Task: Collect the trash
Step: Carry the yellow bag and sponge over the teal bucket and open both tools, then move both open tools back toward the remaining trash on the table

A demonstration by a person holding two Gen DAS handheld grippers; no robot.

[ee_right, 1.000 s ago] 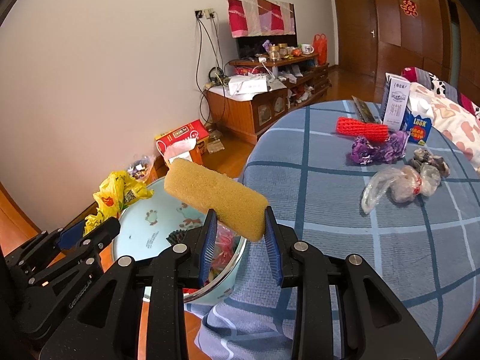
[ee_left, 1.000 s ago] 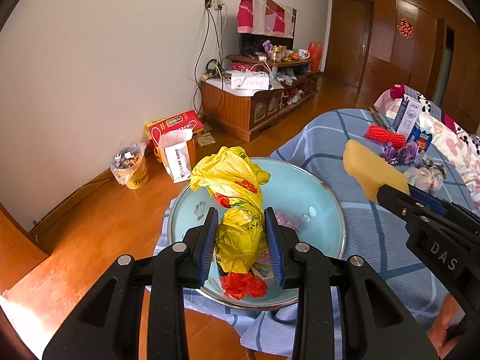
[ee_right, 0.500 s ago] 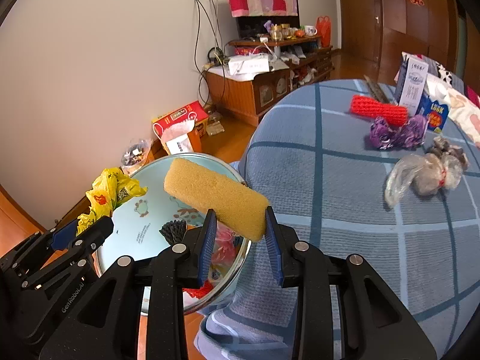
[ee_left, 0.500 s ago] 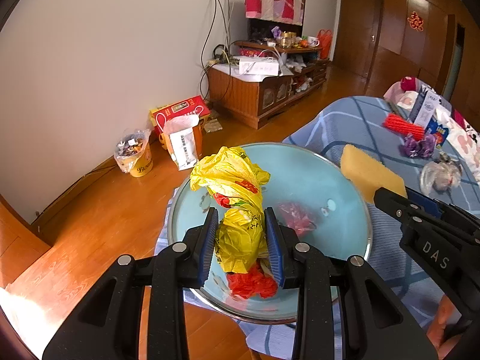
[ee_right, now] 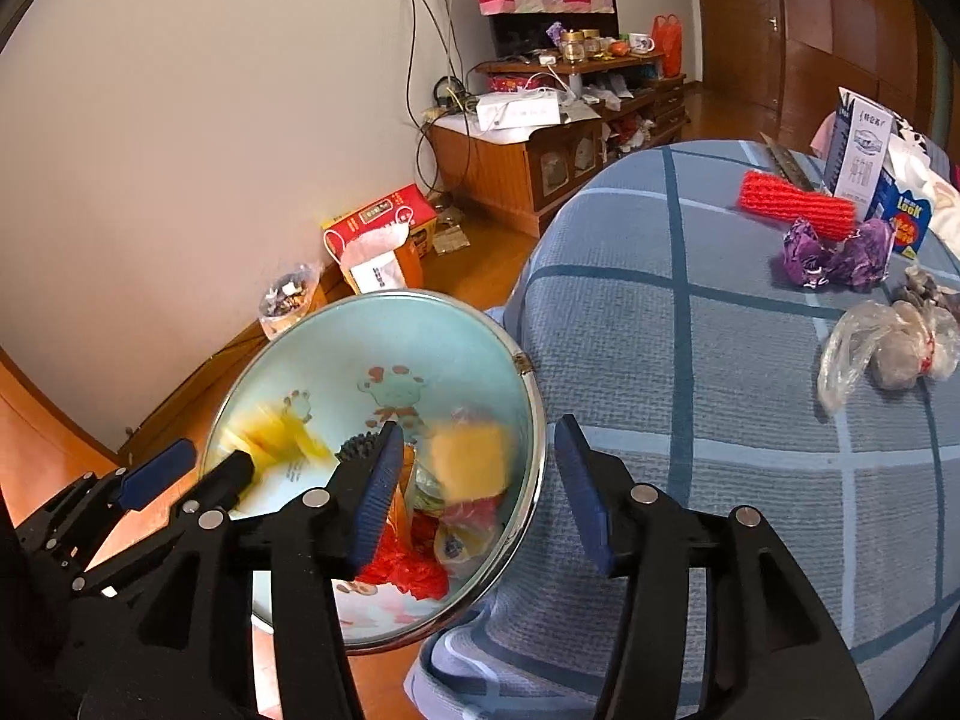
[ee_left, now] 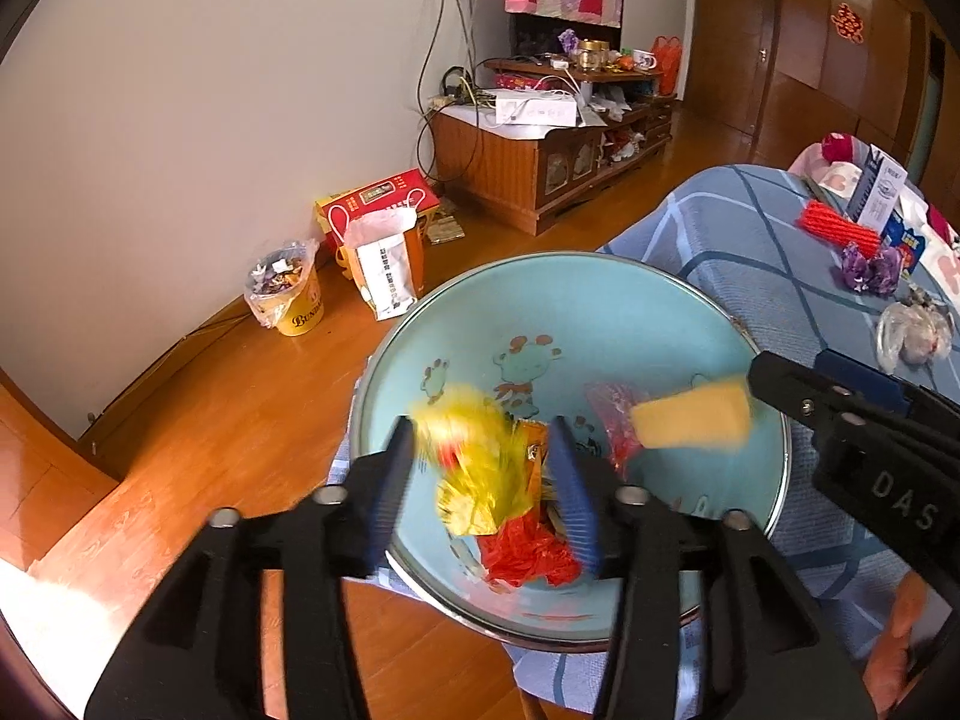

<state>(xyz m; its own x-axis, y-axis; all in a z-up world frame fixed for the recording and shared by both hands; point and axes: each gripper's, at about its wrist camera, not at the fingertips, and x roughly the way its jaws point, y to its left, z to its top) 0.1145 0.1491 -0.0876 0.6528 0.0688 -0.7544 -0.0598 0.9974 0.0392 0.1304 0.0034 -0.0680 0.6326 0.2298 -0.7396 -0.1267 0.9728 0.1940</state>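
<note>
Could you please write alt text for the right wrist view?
The right gripper, its fingers just opened, has let go of a blurred yellow sponge over a blue basin of trash. Beside it, a checked cloth holds more scraps.

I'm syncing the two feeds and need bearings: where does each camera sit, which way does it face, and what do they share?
Left wrist: on the left gripper, looking down along its open fingers into the basin; the yellow bag blurs between them, the right gripper enters at right.
Right wrist: on the right gripper, facing the basin rim and blue cloth; the left gripper shows at lower left.
Shared: basin, yellow sponge, floor bucket, cabinet.
</note>
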